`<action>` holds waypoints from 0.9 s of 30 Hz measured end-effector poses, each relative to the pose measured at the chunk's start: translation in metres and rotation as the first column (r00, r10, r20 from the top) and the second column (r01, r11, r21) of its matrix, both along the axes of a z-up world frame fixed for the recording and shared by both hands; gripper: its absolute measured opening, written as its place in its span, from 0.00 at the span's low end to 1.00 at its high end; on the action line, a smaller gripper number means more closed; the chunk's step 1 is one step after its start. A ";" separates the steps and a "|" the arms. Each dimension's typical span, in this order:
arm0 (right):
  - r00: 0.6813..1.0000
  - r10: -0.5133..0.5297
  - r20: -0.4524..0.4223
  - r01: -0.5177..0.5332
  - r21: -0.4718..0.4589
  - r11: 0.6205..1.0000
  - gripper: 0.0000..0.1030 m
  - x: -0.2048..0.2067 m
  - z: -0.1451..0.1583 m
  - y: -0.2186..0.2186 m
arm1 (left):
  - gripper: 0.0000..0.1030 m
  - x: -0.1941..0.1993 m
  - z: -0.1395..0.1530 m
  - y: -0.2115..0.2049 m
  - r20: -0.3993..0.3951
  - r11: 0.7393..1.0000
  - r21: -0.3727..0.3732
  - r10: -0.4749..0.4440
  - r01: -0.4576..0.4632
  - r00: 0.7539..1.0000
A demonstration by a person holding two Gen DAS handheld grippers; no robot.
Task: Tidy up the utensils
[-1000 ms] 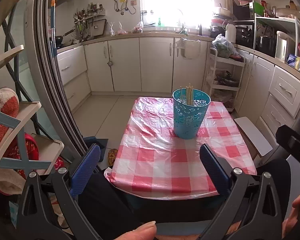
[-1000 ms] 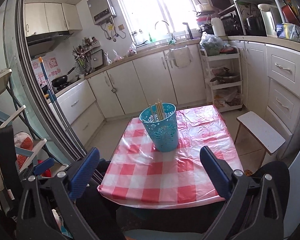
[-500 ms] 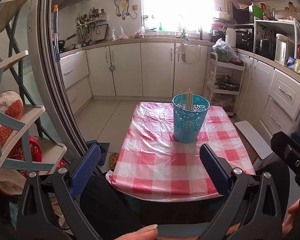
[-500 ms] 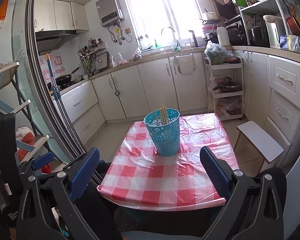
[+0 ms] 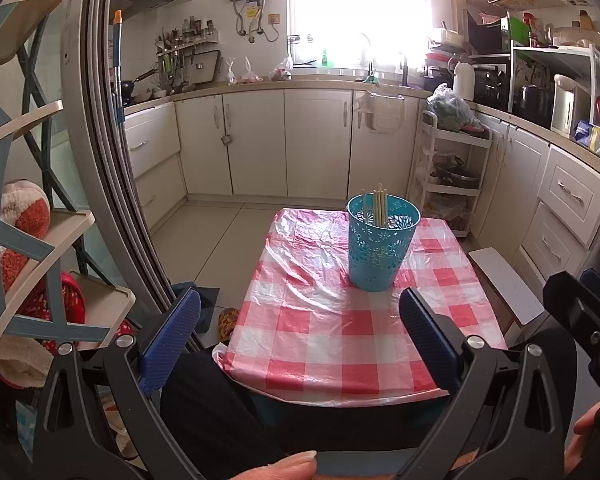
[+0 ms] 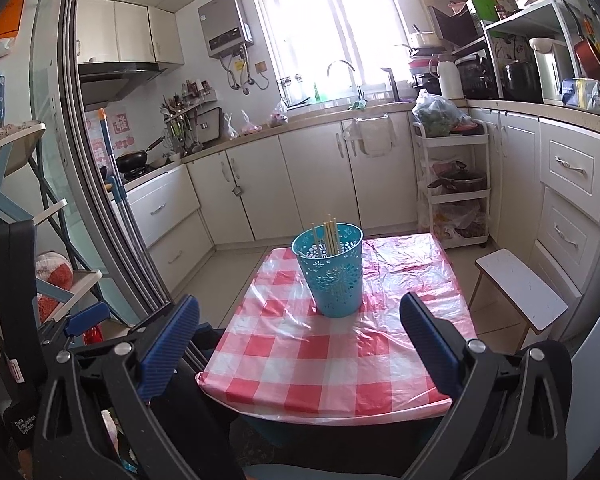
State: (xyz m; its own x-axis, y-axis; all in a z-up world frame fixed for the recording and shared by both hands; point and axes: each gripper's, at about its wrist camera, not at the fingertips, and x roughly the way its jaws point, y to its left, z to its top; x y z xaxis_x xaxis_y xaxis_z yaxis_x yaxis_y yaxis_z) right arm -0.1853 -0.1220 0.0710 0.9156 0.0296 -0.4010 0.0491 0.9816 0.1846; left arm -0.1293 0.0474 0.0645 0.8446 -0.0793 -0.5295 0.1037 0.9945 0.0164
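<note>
A blue perforated utensil holder (image 5: 382, 242) stands upright on the table with the red-and-white checked cloth (image 5: 340, 320). Several wooden chopsticks (image 5: 378, 208) stand inside it. It also shows in the right wrist view (image 6: 330, 270), with the chopsticks (image 6: 328, 236) in it, on the cloth (image 6: 340, 352). My left gripper (image 5: 300, 320) is open and empty, held back at the table's near edge. My right gripper (image 6: 300, 320) is open and empty too, also short of the table. The right gripper's tip shows at the right edge of the left wrist view (image 5: 580, 300).
A white stool (image 6: 520, 288) stands right of the table. A white trolley (image 6: 452, 184) with pots is behind it. Cabinets (image 5: 280, 140) line the back and right walls. A shelf rack (image 5: 28, 240) and a sliding door frame (image 5: 112, 160) are on the left.
Both grippers have risen and tilted up, away from the table. The holder now sits lower and farther in both views. Both stay open.
</note>
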 end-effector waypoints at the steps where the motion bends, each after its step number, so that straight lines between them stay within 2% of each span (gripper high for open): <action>1: 1.000 0.001 0.000 -0.001 -0.001 1.000 0.93 0.000 0.000 0.000 | 0.93 0.000 0.000 0.000 0.000 1.000 -0.001 0.001 -0.001 1.000; 23: 1.000 0.002 -0.001 -0.002 0.000 1.000 0.93 0.000 -0.002 0.001 | 0.93 0.001 0.000 0.004 -0.002 1.000 -0.015 0.011 -0.011 1.000; 27: 1.000 0.001 0.000 -0.001 -0.001 1.000 0.93 0.000 -0.003 0.001 | 0.93 -0.005 -0.001 0.007 0.057 1.000 -0.025 0.008 -0.006 0.998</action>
State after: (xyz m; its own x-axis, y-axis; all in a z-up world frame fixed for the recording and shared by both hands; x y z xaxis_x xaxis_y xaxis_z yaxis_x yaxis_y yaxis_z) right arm -0.1856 -0.1210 0.0680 0.9154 0.0299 -0.4013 0.0483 0.9819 0.1834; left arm -0.1347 0.0540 0.0640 0.8739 -0.0855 -0.4785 0.0962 0.9954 -0.0021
